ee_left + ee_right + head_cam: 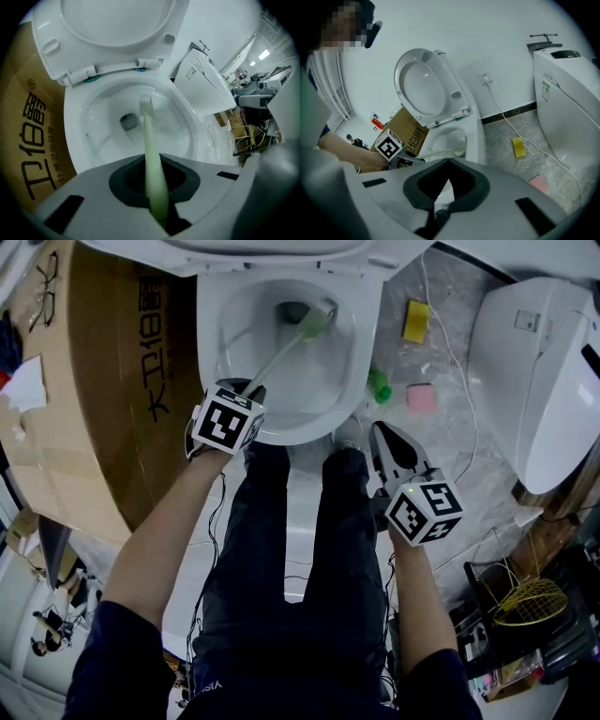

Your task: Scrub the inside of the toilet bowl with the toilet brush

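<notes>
The white toilet bowl [349, 381] stands open with its lid [117, 28] raised. My left gripper [246, 390] hovers over the bowl's front left rim, shut on the pale green handle of the toilet brush [281, 351]. The handle slants down into the bowl, and the brush head [146, 105] rests against the inner wall just beside the drain hole [127, 121]. In the left gripper view the handle runs straight out between the jaws. My right gripper [378, 430] hangs to the right of the bowl's front, shut and holding nothing, pointing toward the toilet [454, 140].
A large cardboard box [112, 381] leans against the toilet's left side. A second white toilet [544, 371] stands at right. A yellow sponge [416, 321], a pink sponge [421, 397], a green bottle [379, 386] and a white cable [450, 343] lie on the floor between them.
</notes>
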`<state>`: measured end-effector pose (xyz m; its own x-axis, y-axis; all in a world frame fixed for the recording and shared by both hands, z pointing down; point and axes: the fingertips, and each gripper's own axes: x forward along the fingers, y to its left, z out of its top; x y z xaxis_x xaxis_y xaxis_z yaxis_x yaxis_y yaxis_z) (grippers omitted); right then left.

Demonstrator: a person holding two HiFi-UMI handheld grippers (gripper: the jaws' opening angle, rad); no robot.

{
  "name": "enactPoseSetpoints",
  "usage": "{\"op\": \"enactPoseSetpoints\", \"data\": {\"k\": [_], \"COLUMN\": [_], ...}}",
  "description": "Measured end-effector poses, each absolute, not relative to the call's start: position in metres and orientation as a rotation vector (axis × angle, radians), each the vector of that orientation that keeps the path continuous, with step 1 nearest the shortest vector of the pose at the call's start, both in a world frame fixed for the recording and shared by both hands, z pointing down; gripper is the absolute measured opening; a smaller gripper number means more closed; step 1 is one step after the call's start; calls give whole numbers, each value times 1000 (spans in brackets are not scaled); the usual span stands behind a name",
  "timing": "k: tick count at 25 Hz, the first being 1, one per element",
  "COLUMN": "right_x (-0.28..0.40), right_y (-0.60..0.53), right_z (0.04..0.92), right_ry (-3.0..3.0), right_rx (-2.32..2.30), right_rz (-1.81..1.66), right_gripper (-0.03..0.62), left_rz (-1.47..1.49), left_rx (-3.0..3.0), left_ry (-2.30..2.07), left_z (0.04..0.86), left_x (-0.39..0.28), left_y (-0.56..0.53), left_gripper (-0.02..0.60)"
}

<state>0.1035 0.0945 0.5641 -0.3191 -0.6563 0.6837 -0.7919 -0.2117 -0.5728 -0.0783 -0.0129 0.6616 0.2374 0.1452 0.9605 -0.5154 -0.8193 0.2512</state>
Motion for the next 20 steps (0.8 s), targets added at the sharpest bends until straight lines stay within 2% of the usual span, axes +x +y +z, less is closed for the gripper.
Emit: {"op": "enactPoseSetpoints", "data": {"k": [20], "right_x": [71], "right_y": [102], "right_z": [567], "right_ry": [-1924], "right_rx": [1669], "right_rz": [1550], "right_gripper": [0], "left_rz": [1600], "left_rx": [1965], "left_ry": [-244], "left_z": [659], "left_x": [-98], "left_y": [38], "left_gripper": [57]}}
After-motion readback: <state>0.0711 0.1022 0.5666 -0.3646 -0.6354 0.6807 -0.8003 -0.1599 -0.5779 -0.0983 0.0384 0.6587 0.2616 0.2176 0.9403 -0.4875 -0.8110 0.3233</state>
